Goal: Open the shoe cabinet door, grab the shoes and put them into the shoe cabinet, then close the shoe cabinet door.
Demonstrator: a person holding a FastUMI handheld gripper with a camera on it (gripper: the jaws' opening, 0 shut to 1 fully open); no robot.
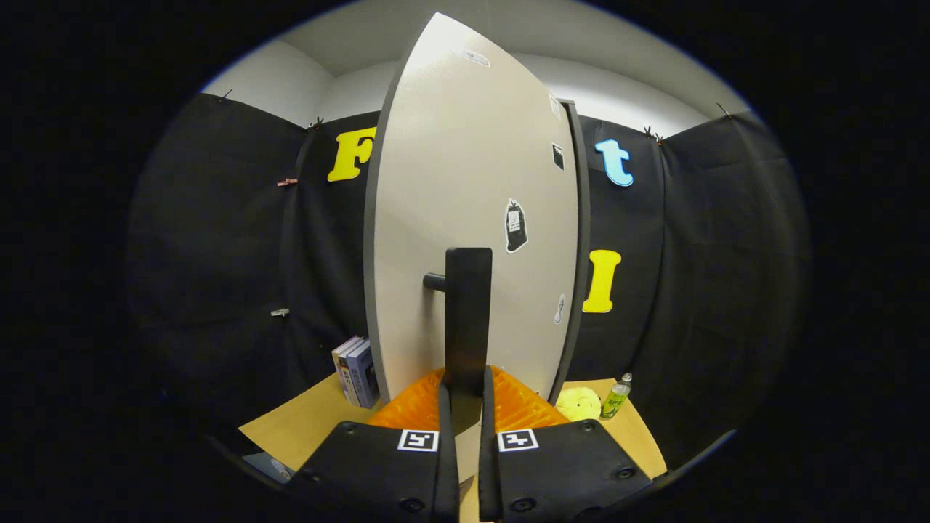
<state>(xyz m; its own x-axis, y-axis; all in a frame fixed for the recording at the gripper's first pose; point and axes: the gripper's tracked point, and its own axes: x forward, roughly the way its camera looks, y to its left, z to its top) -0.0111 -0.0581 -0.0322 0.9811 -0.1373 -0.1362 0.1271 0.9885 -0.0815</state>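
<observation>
The shoe cabinet's pale door (465,167) stands tall just ahead of me, with small stickers on its face. Its grey left edge shows its thickness, so the door seems swung partly out from the dark frame (581,240) on its right. A black upright bar handle (467,312) sticks out from the door on a short peg. My gripper (466,388) is shut on the lower end of this handle, with a finger pressing on each side.
The cabinet stands on a light wooden tabletop (305,425). A few books (356,372) lean upright left of the door. A yellow plush toy (578,404) and a small green bottle (616,397) sit to its right, near the black cloth wall.
</observation>
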